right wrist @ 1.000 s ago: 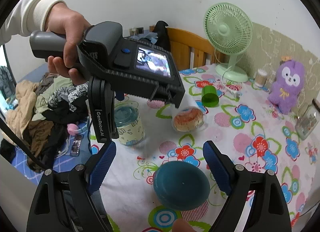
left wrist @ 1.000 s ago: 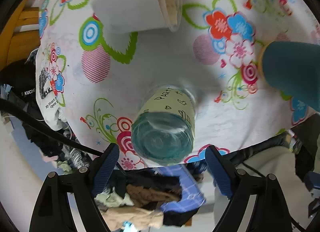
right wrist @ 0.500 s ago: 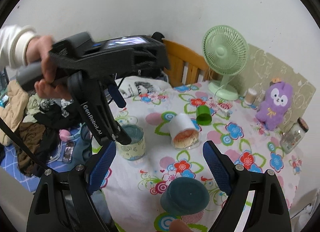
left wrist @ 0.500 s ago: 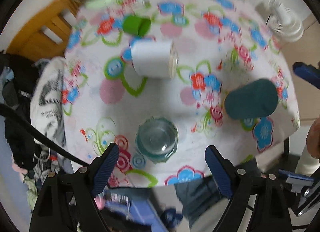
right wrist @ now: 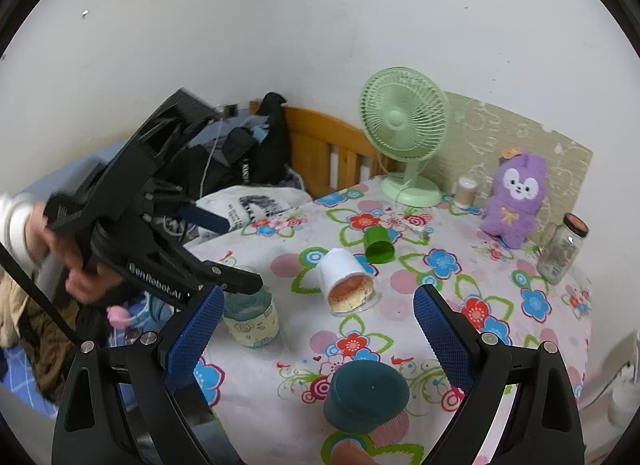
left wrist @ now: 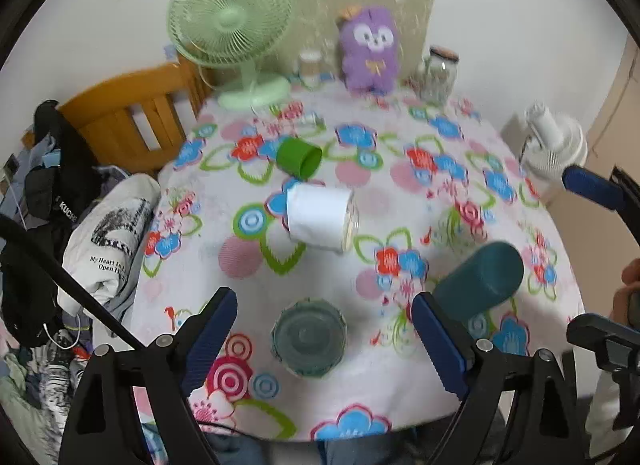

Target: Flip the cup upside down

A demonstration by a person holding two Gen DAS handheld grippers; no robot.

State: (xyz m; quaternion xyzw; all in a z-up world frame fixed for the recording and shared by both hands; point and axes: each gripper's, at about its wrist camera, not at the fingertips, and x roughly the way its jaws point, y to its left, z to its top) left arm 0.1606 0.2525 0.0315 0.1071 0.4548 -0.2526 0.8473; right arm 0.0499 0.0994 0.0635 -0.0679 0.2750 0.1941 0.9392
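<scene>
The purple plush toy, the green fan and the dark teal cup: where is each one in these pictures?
purple plush toy [right wrist: 516, 201]: right wrist view, on its body.
green fan [right wrist: 402, 121]: right wrist view, on the grille's centre.
dark teal cup [left wrist: 480, 283]: left wrist view, on its side wall.

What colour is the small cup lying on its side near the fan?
Bright green cup, clearest in the left wrist view.

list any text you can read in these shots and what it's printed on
"GenRobot.AI": on the arm of the left gripper, partly blurred.
"My Heart Is..." above "Open H...", rest cut off: on the white printed cloth beside the table.
"KUCHE...", cut off: on the black garment at the left.
Glass cup: its label is too blurred to read.
Glass jar: its label is too small to read.
</scene>
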